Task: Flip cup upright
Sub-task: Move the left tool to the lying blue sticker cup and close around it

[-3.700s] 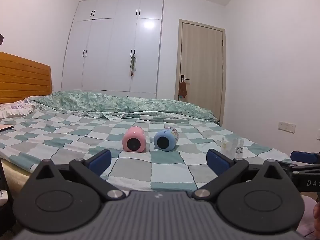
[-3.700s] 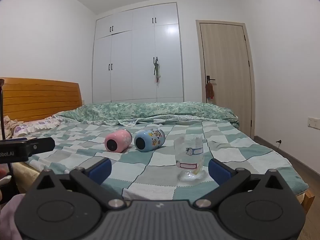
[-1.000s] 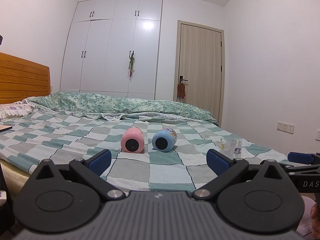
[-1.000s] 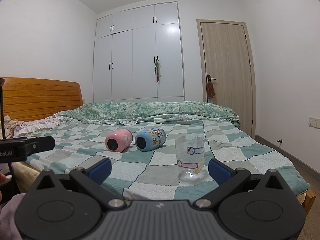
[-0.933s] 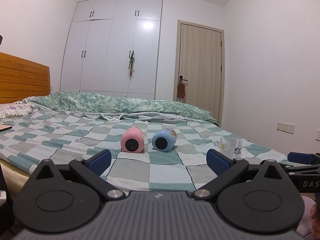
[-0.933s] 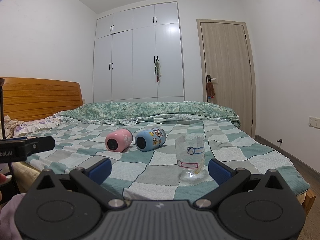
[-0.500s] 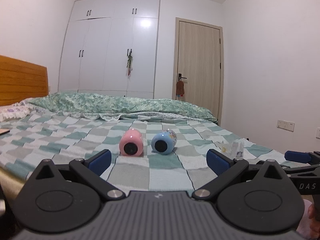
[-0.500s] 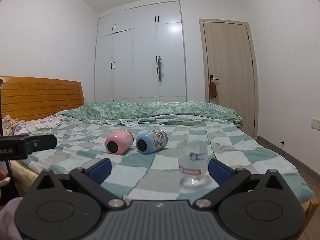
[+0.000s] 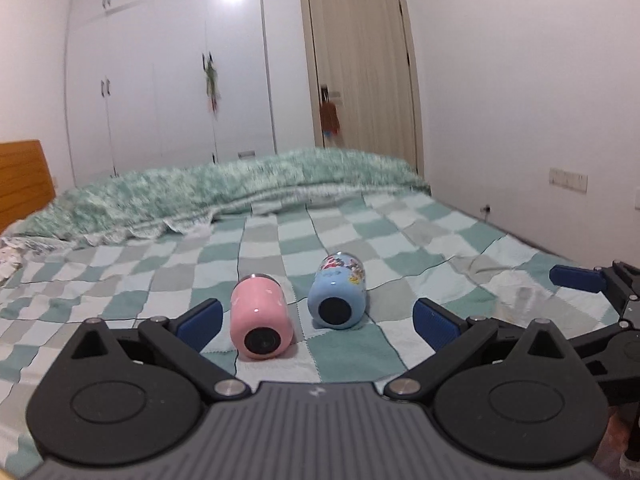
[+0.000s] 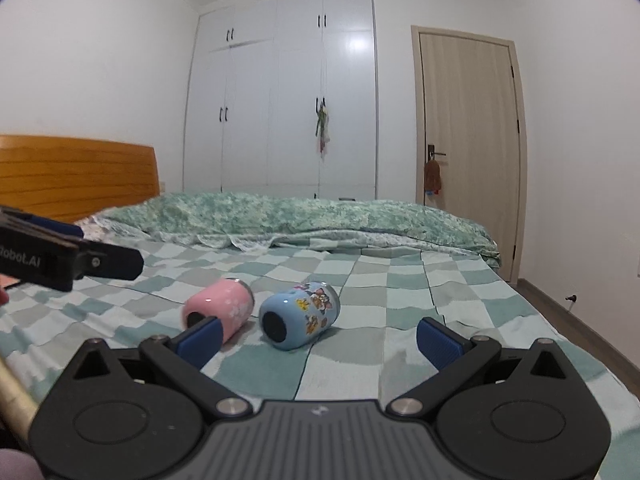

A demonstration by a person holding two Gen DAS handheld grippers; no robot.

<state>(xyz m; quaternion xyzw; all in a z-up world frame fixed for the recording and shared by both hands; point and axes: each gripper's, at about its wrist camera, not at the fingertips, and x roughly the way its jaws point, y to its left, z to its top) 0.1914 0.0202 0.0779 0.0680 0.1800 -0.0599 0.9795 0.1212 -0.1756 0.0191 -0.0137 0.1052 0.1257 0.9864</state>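
A pink cup [image 9: 262, 320] and a blue cartoon-print cup [image 9: 338, 298] lie on their sides on the checked bedspread [image 9: 400, 240], bases toward me. In the right wrist view the pink cup [image 10: 228, 310] is left of the blue cup [image 10: 300, 316]. My left gripper [image 9: 318, 322] is open and empty, just short of both cups. My right gripper [image 10: 318, 338] is open and empty, facing the blue cup. A clear plastic cup [image 9: 520, 300] shows blurred at the right in the left wrist view.
A rolled green quilt [image 10: 300, 216] lies across the far side of the bed. A wooden headboard [image 10: 76, 172] is at the left. White wardrobes [image 10: 280, 100] and a door [image 10: 468, 140] stand behind. The bed's right edge drops to the floor [image 10: 572, 320].
Both grippers have moved forward over the bed toward the cups, which now look larger. The clear cup has dropped out of the right wrist view.
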